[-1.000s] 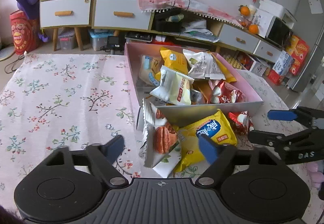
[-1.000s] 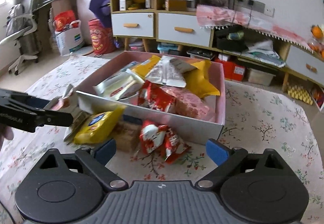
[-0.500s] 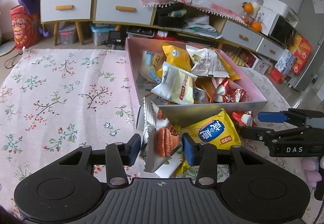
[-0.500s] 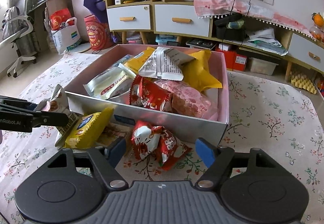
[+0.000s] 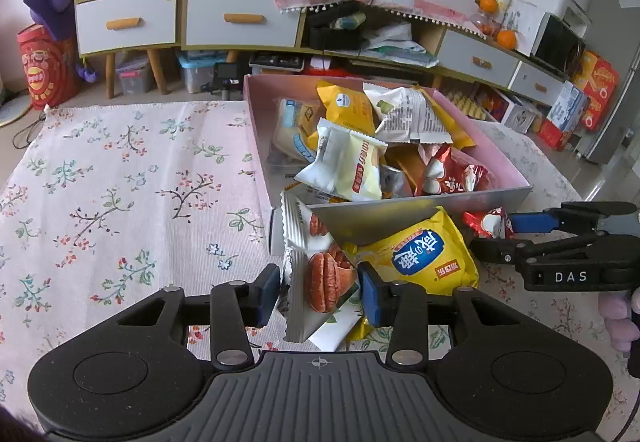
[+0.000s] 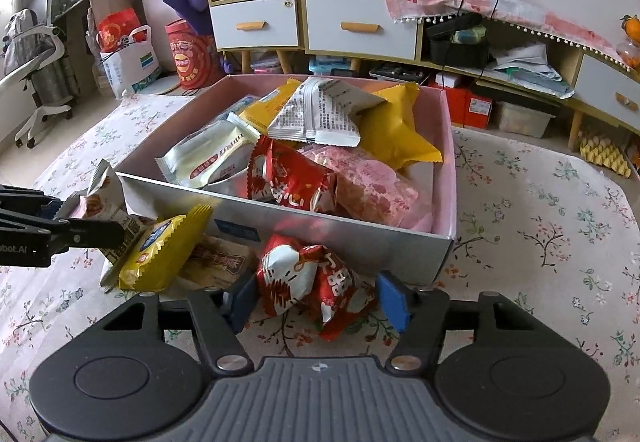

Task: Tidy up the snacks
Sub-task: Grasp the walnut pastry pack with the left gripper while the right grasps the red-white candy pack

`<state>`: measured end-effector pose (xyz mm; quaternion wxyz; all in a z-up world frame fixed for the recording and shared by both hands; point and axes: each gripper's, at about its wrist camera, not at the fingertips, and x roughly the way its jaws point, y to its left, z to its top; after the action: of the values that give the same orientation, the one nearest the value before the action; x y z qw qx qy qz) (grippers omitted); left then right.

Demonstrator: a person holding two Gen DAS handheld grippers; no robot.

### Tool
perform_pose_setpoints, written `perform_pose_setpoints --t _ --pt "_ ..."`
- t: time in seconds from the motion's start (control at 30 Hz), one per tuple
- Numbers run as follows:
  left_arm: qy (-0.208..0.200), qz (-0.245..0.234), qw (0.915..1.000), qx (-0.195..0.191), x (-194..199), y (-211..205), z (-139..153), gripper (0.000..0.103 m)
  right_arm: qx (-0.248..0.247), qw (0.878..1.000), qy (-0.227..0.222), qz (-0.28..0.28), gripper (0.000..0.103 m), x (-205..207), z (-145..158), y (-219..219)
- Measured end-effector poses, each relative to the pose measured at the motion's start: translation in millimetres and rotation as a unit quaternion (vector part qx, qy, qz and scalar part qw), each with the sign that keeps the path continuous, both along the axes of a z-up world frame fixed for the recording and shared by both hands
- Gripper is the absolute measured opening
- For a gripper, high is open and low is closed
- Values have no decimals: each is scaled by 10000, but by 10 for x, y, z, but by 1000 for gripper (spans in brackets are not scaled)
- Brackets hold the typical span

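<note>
Left gripper [image 5: 318,292]: matte black plastic body, ribbed grey central panel with small white crosshair mark, two round recessed discs at the flanks. Black linkage arms with triangular cut-outs, silver screws at pivots. Blue rectangular pads [image 5: 372,296] on the fingertips. Seen from the right wrist view [image 6: 60,220]: slim black fingers, blue pad, partial white lettering "obot.AI" on the side.

Right gripper [image 6: 318,300]: same build, black shell, ribbed grey panel, crosshair mark, twin discs, silver screws, blue pads [image 6: 394,300]. Seen from the left wrist view [image 5: 504,232]: black scissor-like fingers, blue pad, white lettering "DAS" on the body.
</note>
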<state>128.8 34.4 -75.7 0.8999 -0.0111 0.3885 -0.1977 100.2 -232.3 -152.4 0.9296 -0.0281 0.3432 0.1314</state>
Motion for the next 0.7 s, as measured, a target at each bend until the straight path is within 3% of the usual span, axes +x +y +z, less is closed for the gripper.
perform_pose_setpoints --t 0.33,0.7 --pt "-38 -29 9998 186 -32 -54 28 35 -227 9996 -107 153 30 -45 47 85" --pt "-38 -113 9994 319 -71 -88 78 33 -446 9985 -231 213 22 -101 125 98"
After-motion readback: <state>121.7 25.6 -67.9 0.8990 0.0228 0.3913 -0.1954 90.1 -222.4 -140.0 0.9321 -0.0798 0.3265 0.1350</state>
